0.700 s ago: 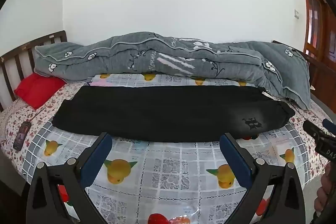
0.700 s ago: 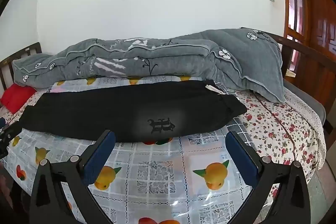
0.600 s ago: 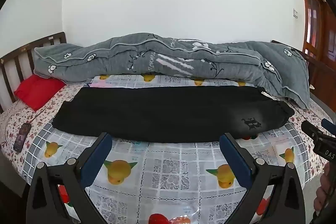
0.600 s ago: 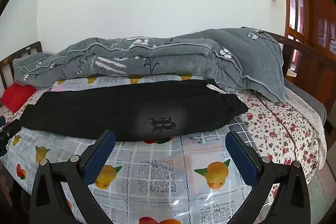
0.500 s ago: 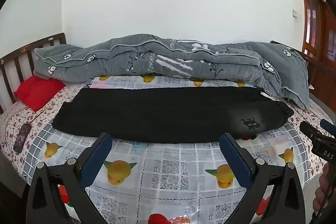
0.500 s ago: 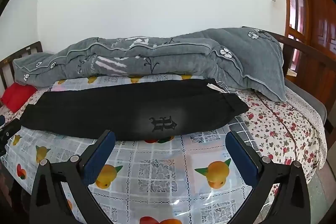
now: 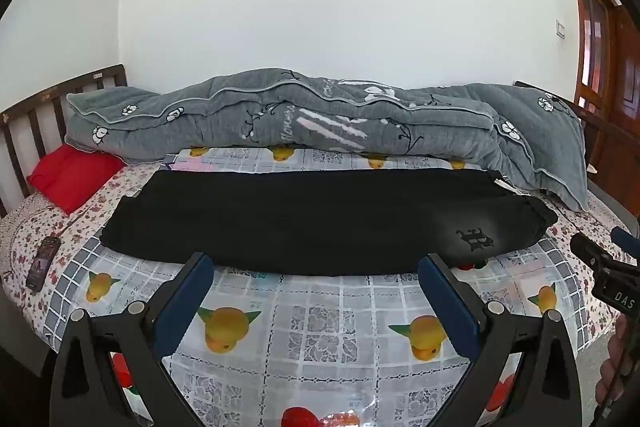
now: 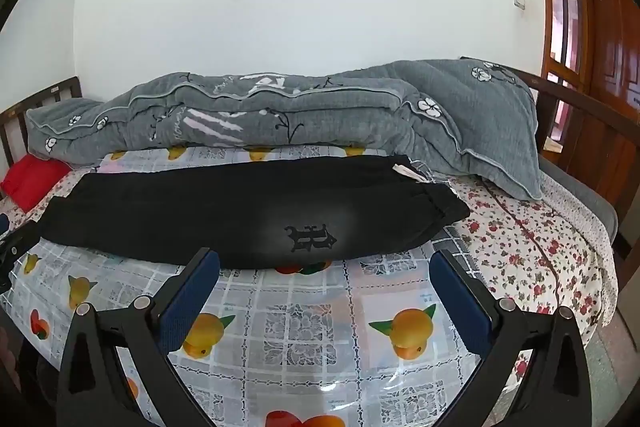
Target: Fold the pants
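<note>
Black pants [image 7: 312, 219] lie stretched lengthwise across the bed, one leg folded onto the other, waistband to the right and cuffs to the left. A dark emblem [image 8: 310, 237] marks the hip end. My left gripper [image 7: 316, 273] hovers open over the fruit-print sheet just short of the pants' near edge, with nothing between its blue pads. My right gripper [image 8: 326, 267] is also open and empty, just in front of the emblem. In the left wrist view the right gripper's body [image 7: 600, 271] shows at the right edge, beside part of a hand [image 7: 612, 371].
A rolled grey quilt [image 7: 320, 119] lies along the far side of the bed. A red pillow [image 7: 72, 175] sits at the left by the wooden headboard [image 7: 36, 115]. A dark remote [image 7: 42, 263] rests near the left bed edge. A wooden door [image 8: 600, 67] stands at the right.
Both views have drifted slightly, with the pants sitting a touch lower in the left wrist view and nearer in the right. Both grippers stay open and the pants lie as before.
</note>
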Tool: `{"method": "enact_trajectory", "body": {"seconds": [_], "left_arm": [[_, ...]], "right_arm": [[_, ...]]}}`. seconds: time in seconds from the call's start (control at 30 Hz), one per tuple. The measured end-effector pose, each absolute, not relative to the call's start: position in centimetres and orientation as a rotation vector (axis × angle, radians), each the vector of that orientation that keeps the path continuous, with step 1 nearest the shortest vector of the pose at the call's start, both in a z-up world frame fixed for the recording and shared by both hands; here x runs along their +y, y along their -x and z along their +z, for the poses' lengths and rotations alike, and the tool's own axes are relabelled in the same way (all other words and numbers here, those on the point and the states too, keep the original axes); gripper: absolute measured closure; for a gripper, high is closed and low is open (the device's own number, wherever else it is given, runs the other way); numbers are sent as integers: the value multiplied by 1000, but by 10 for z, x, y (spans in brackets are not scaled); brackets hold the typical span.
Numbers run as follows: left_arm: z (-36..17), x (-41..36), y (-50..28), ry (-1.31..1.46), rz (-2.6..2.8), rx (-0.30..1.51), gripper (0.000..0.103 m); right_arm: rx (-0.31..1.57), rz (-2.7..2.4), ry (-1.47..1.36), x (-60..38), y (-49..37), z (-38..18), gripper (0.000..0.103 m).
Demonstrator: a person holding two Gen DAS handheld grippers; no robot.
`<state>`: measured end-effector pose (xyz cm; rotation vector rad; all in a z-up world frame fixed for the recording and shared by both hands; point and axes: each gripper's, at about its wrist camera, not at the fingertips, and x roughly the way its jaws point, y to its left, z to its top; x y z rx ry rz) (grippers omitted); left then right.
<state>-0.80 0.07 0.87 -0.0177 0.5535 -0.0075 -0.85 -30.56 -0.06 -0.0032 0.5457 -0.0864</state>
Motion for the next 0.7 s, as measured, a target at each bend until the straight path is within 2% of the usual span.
{"method": "enact_trajectory", "body": {"seconds": [0.7], "left_arm": [[11, 2, 12, 17, -15, 541, 0]], "right_arm": [[543, -81, -2, -301, 12, 4, 0]]}}
